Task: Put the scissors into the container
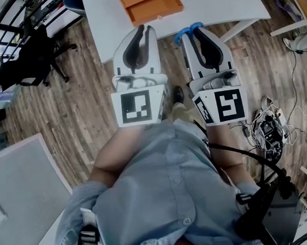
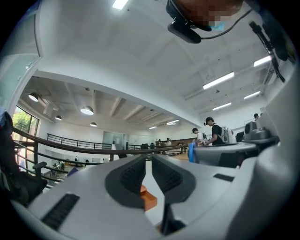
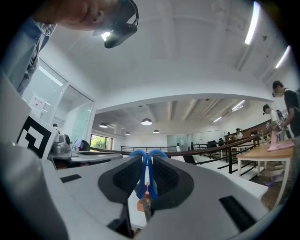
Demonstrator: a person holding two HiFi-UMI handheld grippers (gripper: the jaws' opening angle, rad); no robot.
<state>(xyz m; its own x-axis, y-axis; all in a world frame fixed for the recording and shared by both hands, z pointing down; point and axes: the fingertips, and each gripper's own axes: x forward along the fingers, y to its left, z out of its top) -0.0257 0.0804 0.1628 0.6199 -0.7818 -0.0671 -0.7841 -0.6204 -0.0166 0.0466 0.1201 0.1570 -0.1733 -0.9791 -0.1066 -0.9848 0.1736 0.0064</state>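
My right gripper (image 1: 195, 30) is shut on the scissors (image 1: 183, 35), whose blue handles stick out past its fingertips. In the right gripper view the blue handles (image 3: 142, 174) are pinched between the dark pads and the metal part points down toward me. An orange container (image 1: 149, 6) lies on the white table (image 1: 213, 3), just beyond both grippers. My left gripper (image 1: 146, 30) hovers at the table's near edge, jaws nearly together with nothing in them. A corner of the container (image 2: 149, 199) shows through that narrow slit. Both grippers hang over the wooden floor at the table's edge.
A black office chair (image 1: 37, 54) stands at the left on the wooden floor. Cables and a device (image 1: 268, 129) lie at the right. A grey panel (image 1: 20, 182) fills the lower left. People (image 2: 215, 131) stand far off in the hall.
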